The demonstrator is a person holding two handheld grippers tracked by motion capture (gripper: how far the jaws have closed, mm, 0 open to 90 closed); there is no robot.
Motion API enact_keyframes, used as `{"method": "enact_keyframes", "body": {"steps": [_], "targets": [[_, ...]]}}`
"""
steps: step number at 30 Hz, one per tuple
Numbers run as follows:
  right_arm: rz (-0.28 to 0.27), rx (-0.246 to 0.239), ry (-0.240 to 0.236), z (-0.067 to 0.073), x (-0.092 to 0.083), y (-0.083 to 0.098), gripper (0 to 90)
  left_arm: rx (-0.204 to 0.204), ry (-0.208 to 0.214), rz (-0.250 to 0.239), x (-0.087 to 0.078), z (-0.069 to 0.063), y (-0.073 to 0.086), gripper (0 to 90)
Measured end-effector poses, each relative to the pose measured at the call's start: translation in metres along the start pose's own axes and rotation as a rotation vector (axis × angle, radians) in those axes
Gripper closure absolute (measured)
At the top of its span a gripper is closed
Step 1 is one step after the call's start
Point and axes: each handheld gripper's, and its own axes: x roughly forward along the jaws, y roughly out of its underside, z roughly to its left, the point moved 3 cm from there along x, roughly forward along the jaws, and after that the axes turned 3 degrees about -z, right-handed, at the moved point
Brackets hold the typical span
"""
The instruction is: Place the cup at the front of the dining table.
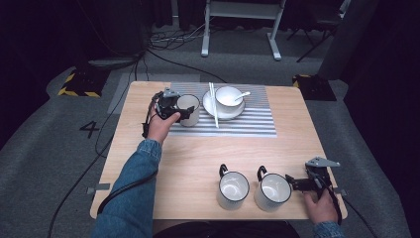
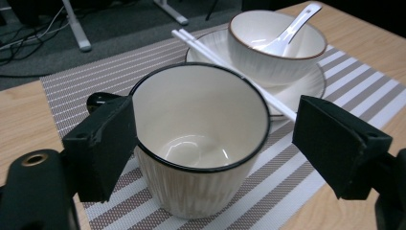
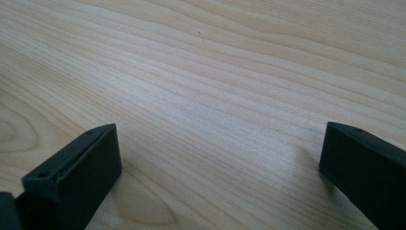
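- Cream-white ceramic with a black rim: this is the ribbed mug [image 2: 201,120] that I work on. It stands upright and empty on the grey striped placemat [image 1: 247,124], at about 11 o'clock of the wooden table [image 1: 198,158] in the high view.
- My left gripper [image 1: 184,111] is around this mug, with the jaws wide apart. In the left gripper view the mug stands between the two black pads. The pad at 9 o'clock is against the rim or just beside it, I cannot tell which. The pad at 3 o'clock is clearly apart from the mug wall, so the mug is not clamped.
- At 3 o'clock of the mug, just beside it, is a white saucer [image 1: 235,114] with a bowl [image 1: 229,95] on it. A white ceramic spoon [image 1: 241,94] lies in the bowl, with its handle towards 2 o'clock.
- A pair of white chopsticks [image 1: 214,106] lies over the saucer edge, between mug and bowl, pointing to 12 o'clock.
- My right gripper [image 1: 292,183] rests at 5 o'clock of the table, near the front edge. Its jaws are wide apart and hold nothing; between them I see bare wood.
- Two more mugs, also empty, stand at 9 o'clock of the right gripper: the near mug [image 1: 272,192] just beside its jaws, the far mug [image 1: 233,189] next to that one. Both handles point to 11 o'clock.
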Motion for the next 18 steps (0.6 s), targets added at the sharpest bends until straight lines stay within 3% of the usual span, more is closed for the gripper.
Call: {"method": "enact_keyframes", "body": {"steps": [2, 5, 9, 11, 14, 15, 18], "targets": [[0.000, 0.000, 0.000, 0.000, 0.000, 0.000, 0.7, -0.001, 0.001, -0.008, -0.007, -0.004, -0.002, 15.5], [0.000, 0.000, 0.000, 0.000, 0.000, 0.000, 0.7, 0.028, 0.010, -0.035, -0.019, -0.010, -0.005, 15.5], [0.000, 0.006, -0.001, 0.001, 0.001, -0.001, 0.6, 0.049, 0.025, -0.029, -0.032, -0.017, -0.007, 15.5], [0.001, 0.005, 0.000, 0.001, 0.001, -0.001, 0.7, 0.081, 0.031, -0.019, -0.044, -0.022, -0.008, 15.5], [0.001, 0.005, -0.001, 0.001, 0.001, -0.001, 0.6, 0.079, 0.035, 0.007, -0.053, -0.030, -0.008, 15.5], [0.001, 0.004, 0.000, 0.001, 0.001, -0.001, 0.6, 0.055, 0.038, -0.009, -0.056, -0.035, -0.008, 15.5], [0.001, 0.004, 0.000, 0.001, 0.000, -0.001, 0.6, 0.066, 0.061, 0.003, -0.063, -0.045, -0.008, 15.5]]}}
